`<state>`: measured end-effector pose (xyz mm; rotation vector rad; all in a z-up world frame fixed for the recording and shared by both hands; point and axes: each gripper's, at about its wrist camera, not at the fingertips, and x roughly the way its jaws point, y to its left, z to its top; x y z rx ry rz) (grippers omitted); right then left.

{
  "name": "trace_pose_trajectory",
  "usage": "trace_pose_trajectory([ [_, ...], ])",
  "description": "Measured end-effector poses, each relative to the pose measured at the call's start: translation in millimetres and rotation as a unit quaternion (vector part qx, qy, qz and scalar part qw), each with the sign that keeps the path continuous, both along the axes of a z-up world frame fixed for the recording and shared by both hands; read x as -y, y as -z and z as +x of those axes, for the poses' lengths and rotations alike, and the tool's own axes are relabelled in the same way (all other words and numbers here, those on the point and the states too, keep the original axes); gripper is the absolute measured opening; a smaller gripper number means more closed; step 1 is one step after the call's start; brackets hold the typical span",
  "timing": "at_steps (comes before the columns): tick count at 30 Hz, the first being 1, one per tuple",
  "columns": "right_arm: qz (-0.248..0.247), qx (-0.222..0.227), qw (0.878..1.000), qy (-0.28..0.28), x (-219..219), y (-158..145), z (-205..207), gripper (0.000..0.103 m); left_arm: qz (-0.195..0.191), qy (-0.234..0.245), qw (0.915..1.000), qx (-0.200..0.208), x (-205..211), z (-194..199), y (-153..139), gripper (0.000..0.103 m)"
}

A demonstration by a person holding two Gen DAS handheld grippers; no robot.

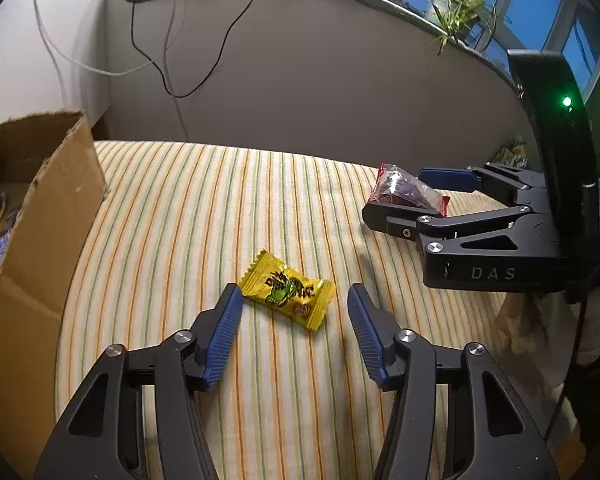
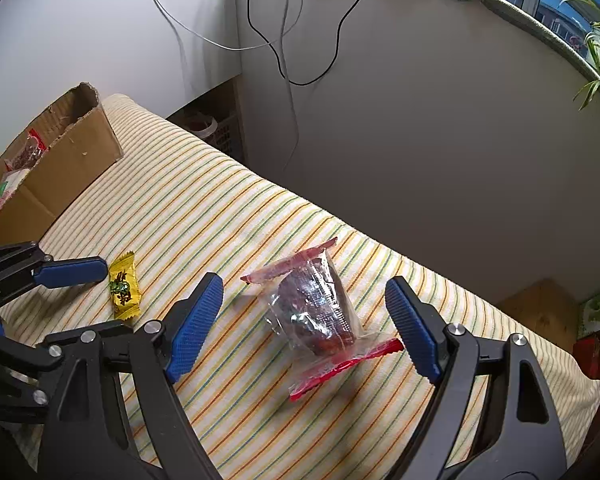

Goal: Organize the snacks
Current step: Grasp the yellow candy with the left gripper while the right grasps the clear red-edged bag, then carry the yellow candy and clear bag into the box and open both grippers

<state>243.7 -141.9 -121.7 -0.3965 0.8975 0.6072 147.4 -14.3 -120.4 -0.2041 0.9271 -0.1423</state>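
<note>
A yellow candy packet [image 1: 289,293] lies flat on the striped cloth, between the tips of my open left gripper [image 1: 294,298]; the fingers do not touch it. It also shows in the right wrist view [image 2: 124,286]. A clear snack bag with red ends [image 2: 316,312] lies on the cloth between the fingers of my open right gripper [image 2: 304,286], untouched. In the left wrist view the same bag [image 1: 404,191] sits between the right gripper's fingers [image 1: 396,192]. A cardboard box [image 1: 44,216] with several snacks inside stands at the left; it also shows in the right wrist view [image 2: 68,160].
The striped cloth [image 1: 188,208] covers a raised surface that ends at a grey wall behind. Cables [image 1: 172,40] hang down the wall. A plant [image 1: 456,8] stands on the window ledge. A basket [image 2: 224,132] sits on the floor beyond the far edge.
</note>
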Motion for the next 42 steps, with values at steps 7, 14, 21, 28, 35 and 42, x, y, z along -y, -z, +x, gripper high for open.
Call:
trace_pose_trajectory([
  [7, -0.005, -0.014, 1.000, -0.006, 3.7, 5.4, 4.0, 0.067, 0.043, 0.012, 0.9990, 0.007, 13.7, 2.8, 1.1, 0.035],
  [14, -0.001, -0.020, 1.000, 0.002, 7.6, 7.8, 4.1, 0.042, 0.060, 0.010, 0.9981, 0.012, 23.6, 5.9, 2.9, 0.026],
  [21, 0.000, -0.018, 1.000, 0.010, 11.2, 9.6, 0.8, 0.035, 0.061, 0.016, 0.9979, 0.015, 23.9, 4.2, 1.9, 0.022],
  [28, 0.012, -0.015, 1.000, 0.020, 22.6, 2.6, -3.4, 0.034, 0.056, 0.011, 0.9982, 0.021, 15.7, 1.3, -0.1, 0.022],
  [35, 0.022, -0.004, 0.999, 0.024, 17.2, -10.0, -12.5, 0.034, 0.053, 0.004, 0.9978, 0.038, 2.4, -14.1, -10.6, 0.022],
  [42, 0.034, 0.011, 0.999, 0.018, 14.5, -29.0, -32.2, 0.034, 0.057, -0.008, 0.9961, 0.067, -8.3, -35.9, -29.0, 0.022],
])
